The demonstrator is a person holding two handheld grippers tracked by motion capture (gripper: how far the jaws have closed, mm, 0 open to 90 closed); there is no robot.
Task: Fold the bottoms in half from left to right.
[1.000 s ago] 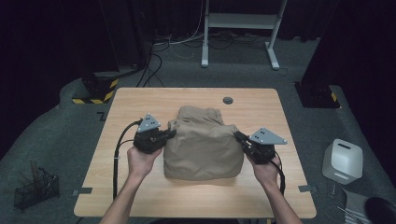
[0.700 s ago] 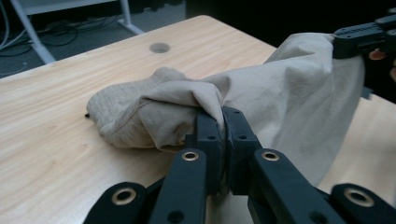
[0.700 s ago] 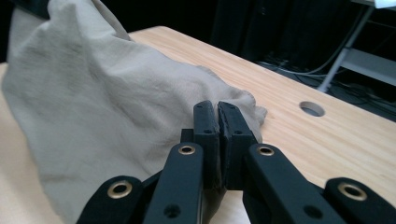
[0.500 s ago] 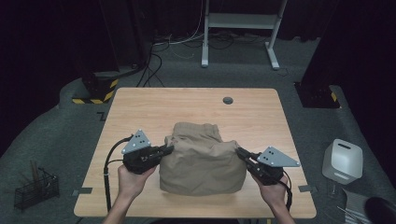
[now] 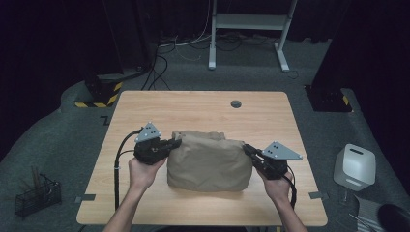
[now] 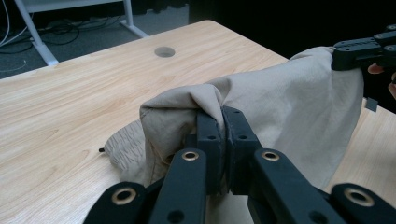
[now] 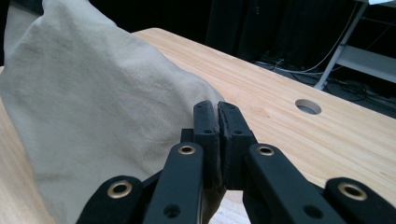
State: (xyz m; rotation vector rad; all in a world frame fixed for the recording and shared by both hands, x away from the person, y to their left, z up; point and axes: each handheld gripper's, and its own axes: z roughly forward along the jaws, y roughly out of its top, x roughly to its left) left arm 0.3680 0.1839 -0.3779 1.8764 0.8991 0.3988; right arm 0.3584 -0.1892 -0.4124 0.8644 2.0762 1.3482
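A tan cloth (image 5: 209, 162) is held up as a rumpled hump over the middle of the wooden table (image 5: 193, 106), stretched between both grippers. My left gripper (image 5: 175, 143) is shut on the cloth's left edge; in the left gripper view a bunched fold of the cloth (image 6: 289, 107) is pinched between its jaws (image 6: 222, 116). My right gripper (image 5: 247, 149) is shut on the cloth's right edge, and its jaws (image 7: 217, 112) clamp the cloth (image 7: 93, 102) at a corner. The right gripper (image 6: 359, 51) also appears far off in the left gripper view, on the cloth's other top corner.
A round cable hole (image 5: 236, 104) lies near the table's far edge. On the floor stand a white box (image 5: 355, 166) at the right, a wire basket (image 5: 36, 195) at the left, and a white metal frame (image 5: 246, 29) behind the table with cables around it.
Both hands drew the cloth toward the table's near edge, then carried it back a little away from the person. Both grips stayed shut on the cloth.
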